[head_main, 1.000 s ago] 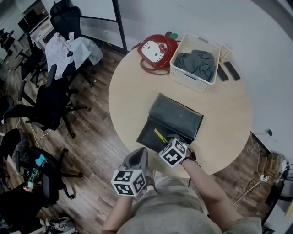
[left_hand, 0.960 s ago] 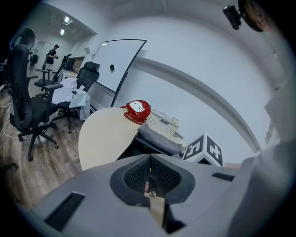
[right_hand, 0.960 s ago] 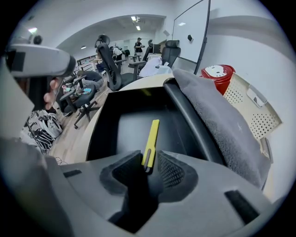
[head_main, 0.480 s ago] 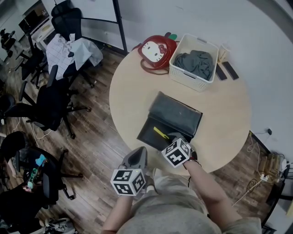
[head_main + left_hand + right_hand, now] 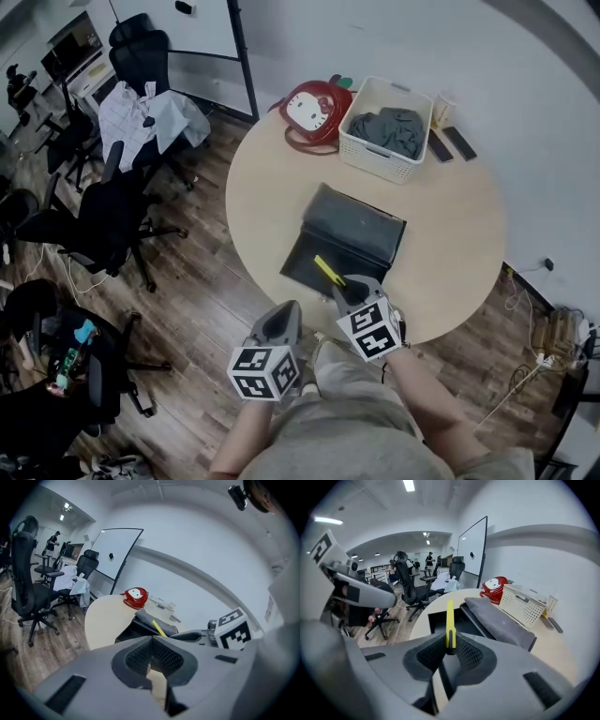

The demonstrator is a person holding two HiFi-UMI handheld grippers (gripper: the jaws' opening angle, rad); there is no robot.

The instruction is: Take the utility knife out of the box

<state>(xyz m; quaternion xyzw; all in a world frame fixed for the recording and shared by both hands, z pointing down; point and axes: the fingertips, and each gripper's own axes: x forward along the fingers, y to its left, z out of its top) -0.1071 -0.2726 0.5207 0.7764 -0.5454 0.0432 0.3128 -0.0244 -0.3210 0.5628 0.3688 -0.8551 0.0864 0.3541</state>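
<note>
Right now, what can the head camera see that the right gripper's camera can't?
Only the head view looks down into the white basket and shows the gray clothes inside it. Only the right gripper view shows the right gripper squeezing the end of the yellow utility knife, and the ceiling lights. Both show the knife, the open black box, the basket, the red bag and the round table.

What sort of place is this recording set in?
Most likely an open-plan office or lab: wheeled office chairs on wood-look flooring, a whiteboard against the wall, and a round table serving as the work surface.
</note>
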